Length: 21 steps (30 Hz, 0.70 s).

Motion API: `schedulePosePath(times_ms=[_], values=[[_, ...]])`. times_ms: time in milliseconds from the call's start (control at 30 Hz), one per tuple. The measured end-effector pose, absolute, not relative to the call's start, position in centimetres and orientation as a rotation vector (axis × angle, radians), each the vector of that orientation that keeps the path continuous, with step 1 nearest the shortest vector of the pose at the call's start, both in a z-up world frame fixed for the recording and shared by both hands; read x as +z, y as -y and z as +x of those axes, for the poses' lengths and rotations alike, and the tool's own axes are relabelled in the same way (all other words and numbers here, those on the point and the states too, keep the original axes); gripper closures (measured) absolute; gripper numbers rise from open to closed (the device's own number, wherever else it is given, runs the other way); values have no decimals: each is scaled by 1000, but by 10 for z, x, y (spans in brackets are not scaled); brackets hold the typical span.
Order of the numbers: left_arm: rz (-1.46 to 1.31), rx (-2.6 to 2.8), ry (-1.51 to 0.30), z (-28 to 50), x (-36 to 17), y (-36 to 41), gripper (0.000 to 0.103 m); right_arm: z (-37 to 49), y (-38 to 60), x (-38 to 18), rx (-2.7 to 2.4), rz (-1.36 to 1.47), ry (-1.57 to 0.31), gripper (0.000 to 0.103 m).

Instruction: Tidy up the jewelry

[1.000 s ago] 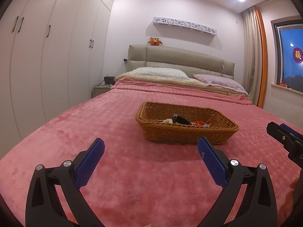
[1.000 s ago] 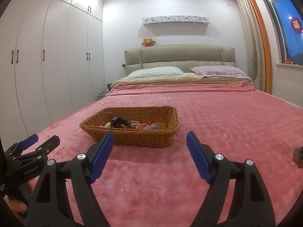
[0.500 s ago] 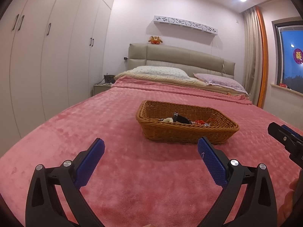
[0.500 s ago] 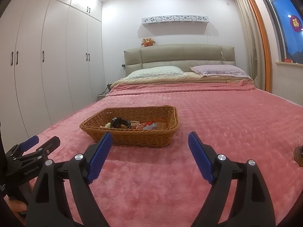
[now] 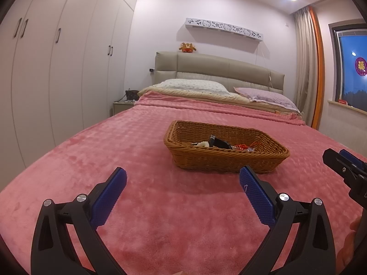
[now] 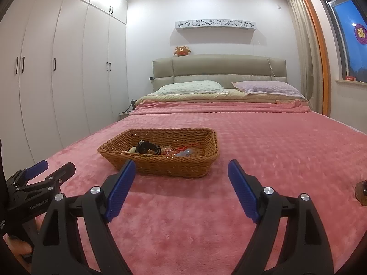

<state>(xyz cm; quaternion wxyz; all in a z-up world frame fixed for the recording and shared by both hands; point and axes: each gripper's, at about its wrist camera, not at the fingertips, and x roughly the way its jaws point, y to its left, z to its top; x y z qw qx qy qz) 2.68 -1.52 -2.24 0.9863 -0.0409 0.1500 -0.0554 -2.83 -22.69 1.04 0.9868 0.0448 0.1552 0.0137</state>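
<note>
A brown wicker basket point(image 5: 226, 158) sits on the pink bedspread; it also shows in the right wrist view point(image 6: 160, 165). It holds a jumble of jewelry: a black watch point(image 6: 148, 147), a cream piece point(image 5: 203, 144) and red cord pieces point(image 5: 243, 146). My left gripper point(image 5: 183, 194) is open and empty, low over the bedspread, short of the basket. My right gripper point(image 6: 181, 188) is open and empty, in front of the basket's near right corner. Each gripper shows at the edge of the other's view.
The pink bedspread point(image 5: 160, 217) stretches around the basket. A small brown object point(image 6: 362, 190) lies on the bed at the far right. Pillows point(image 6: 263, 87) and a headboard are at the back. White wardrobes point(image 5: 57, 80) line the left wall.
My right gripper has eased slightly toward the basket and the view has tilted a little. The left gripper has barely moved. Both stay open.
</note>
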Motion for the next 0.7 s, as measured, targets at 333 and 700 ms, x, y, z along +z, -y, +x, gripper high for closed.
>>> schedulePosePath(times_ms=[333,700], values=[[-77,-116,-306,27,-24,15,8,-28,225,10,30,88,-316,24],[-76,-115,-309,28,-24,15,8,-28,225,11,31,87,-318,24]])
